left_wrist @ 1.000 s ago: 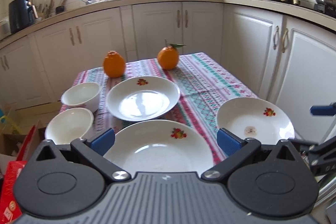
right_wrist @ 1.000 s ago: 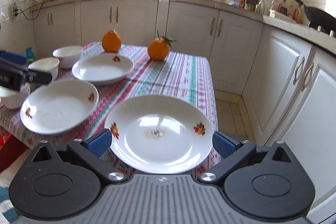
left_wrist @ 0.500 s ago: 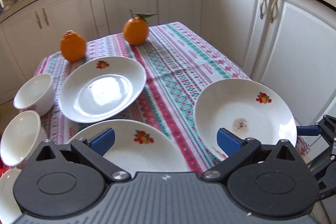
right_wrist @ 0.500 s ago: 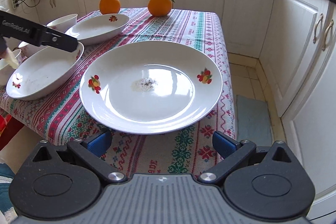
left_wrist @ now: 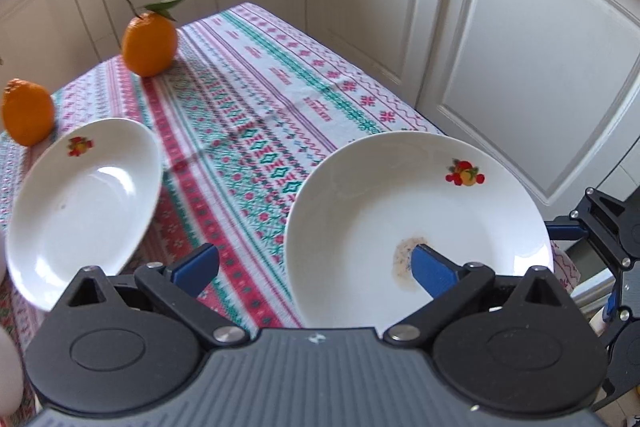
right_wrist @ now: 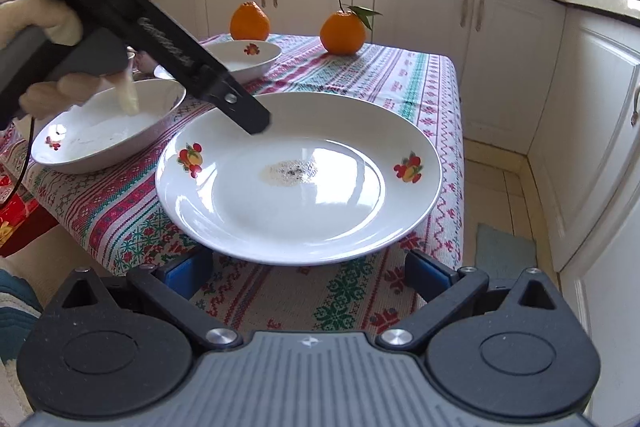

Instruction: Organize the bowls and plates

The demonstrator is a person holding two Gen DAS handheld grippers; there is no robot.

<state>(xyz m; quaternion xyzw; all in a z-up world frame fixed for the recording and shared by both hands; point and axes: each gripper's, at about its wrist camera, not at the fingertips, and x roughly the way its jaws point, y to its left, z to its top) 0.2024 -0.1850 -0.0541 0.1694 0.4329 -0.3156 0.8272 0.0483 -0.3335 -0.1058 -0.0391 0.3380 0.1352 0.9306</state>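
The near plate (right_wrist: 298, 183) is round, white and shiny, with a wide rim and little fruit pictures on it. A gritty brownish spot sits in its middle. It lies flat at the near right corner of the bench (right_wrist: 404, 75), and its edge pokes out past the bench edge. Being round, it has no long side.

The bench wears a woven cloth (left_wrist: 256, 115) with red, green and white stripes.

The left claw (left_wrist: 312, 265) is wide apart and closing — one blue pad (left_wrist: 430, 269) is over the inside of the plate, the other is outside over the cloth. The pads do not squeeze it.

The right claw (right_wrist: 306, 273) is open wide too, just below the plate's near rim, holding nothing.

Two more glossy white plates rest along the left side of the bench — a deep one (right_wrist: 104, 131) near the front and another one (left_wrist: 80, 195) behind it. Two bumpy oranges (left_wrist: 149, 41) stand at the far edge; one has a green leaf.

White writing runs along the black arm of the left claw, but it is too blurry to read.
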